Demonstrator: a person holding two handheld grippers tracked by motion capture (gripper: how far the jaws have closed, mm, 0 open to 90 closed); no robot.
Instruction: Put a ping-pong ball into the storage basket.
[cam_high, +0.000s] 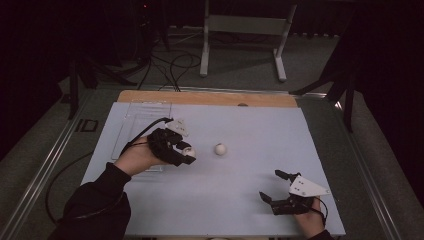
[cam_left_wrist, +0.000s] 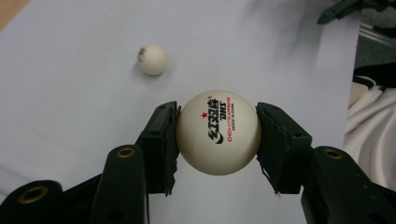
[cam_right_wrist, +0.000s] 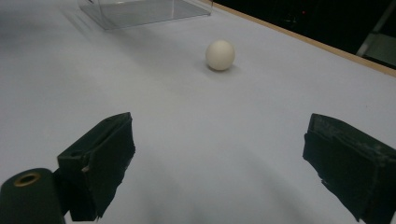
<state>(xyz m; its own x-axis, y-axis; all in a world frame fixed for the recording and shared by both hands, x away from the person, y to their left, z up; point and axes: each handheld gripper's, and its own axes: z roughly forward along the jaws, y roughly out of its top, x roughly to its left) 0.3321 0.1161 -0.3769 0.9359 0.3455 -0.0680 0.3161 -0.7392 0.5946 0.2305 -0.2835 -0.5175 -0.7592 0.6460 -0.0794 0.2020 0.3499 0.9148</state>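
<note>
My left gripper (cam_high: 189, 151) is shut on a white ping-pong ball (cam_left_wrist: 218, 132) with black and red print; both pads press its sides, and it hangs a little above the white table sheet (cam_high: 225, 185). A second white ball (cam_high: 220, 148) lies on the sheet just right of the held one, also seen in the left gripper view (cam_left_wrist: 152, 59) and the right gripper view (cam_right_wrist: 220, 54). My right gripper (cam_high: 274, 186) rests near the front right of the sheet, jaws wide open with nothing between them (cam_right_wrist: 219, 158).
A clear plastic box (cam_high: 142, 122) stands at the back left of the sheet, behind my left hand, its corner in the right gripper view (cam_right_wrist: 140, 11). The wooden table edge (cam_high: 210, 98) runs along the far side. A cable trails off the left side.
</note>
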